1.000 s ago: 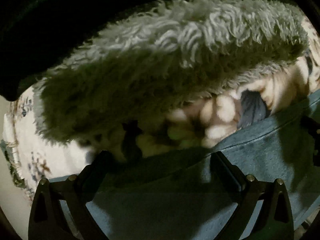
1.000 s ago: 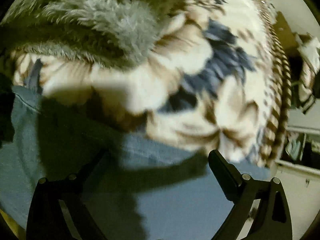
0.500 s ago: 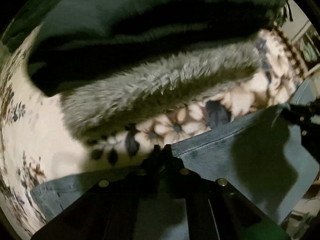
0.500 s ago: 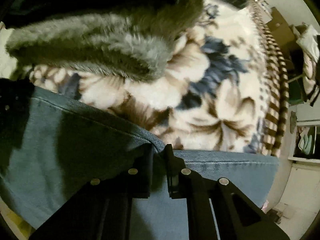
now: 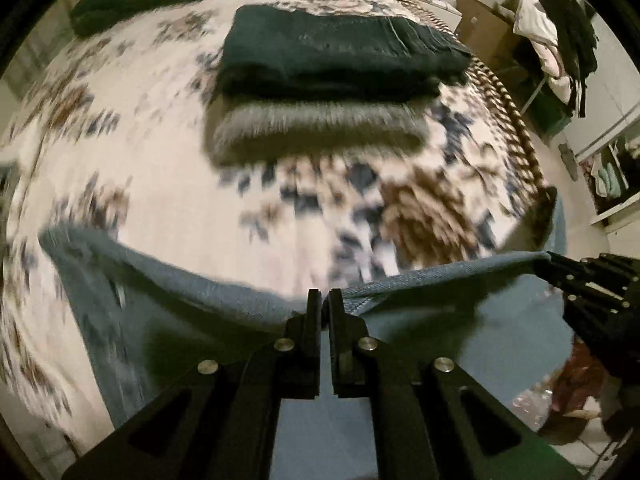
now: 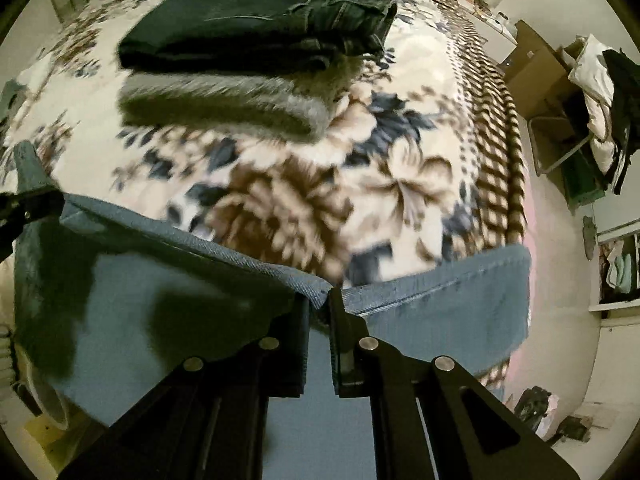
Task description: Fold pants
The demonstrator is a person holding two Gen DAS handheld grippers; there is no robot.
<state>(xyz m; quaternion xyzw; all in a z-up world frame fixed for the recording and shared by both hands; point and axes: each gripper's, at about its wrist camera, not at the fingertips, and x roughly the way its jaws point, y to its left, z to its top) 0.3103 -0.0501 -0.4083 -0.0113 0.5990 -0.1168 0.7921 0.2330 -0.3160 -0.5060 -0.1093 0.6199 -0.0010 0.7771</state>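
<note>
Light blue denim pants (image 5: 440,320) hang from both grippers above a floral bedspread (image 5: 180,200). My left gripper (image 5: 325,300) is shut on the upper hem of the pants. My right gripper (image 6: 320,300) is shut on the same hem (image 6: 200,248) further right. In the left wrist view the right gripper shows at the right edge (image 5: 580,280), pinching the hem. The pants (image 6: 160,320) drape down below the fingers and hide what lies beneath.
A stack of folded dark pants (image 5: 340,52) on a grey fuzzy garment (image 5: 320,128) lies further back on the bed; it also shows in the right wrist view (image 6: 248,28). A chair piled with clothes (image 6: 600,80) and shelves stand at the right, past the bed's edge.
Both grippers went from open to shut on the pants' hem, then lifted up and back from the bed. The folded stack, close before, now lies far off.
</note>
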